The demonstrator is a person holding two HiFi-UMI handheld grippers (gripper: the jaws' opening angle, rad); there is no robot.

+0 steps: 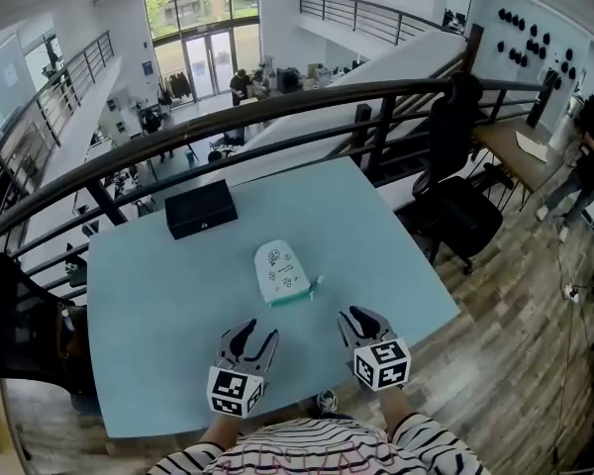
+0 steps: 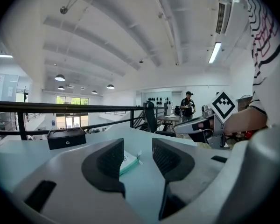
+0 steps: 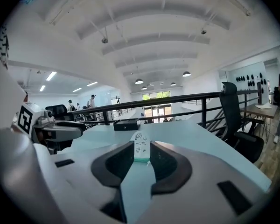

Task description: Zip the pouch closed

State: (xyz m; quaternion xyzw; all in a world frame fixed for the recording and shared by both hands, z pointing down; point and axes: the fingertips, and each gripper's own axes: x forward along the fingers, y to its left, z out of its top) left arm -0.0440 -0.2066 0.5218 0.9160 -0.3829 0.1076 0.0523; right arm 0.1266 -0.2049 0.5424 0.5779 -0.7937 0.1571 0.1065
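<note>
Hovering both open grippers short of the pouch, nothing gripped yet.

I am holding the left gripper (image 1: 251, 334) and the right gripper (image 1: 364, 319) low over the near part of the pale blue surface (image 1: 158, 295). Both sets of fingers are standing apart and empty. The pouch (image 1: 282, 272) is lying flat ahead of them near the middle, clear of both and on my side of a black box (image 1: 200, 209). I am judging that the left should be pinning the pouch body. The right should be taking the small teal tab (image 1: 317, 283), likely the zip pull, and drawing it straight along the edge to avoid bunching. The pouch is showing white with small dark prints, rounded at its far end, with a teal band along its near edge.
</note>
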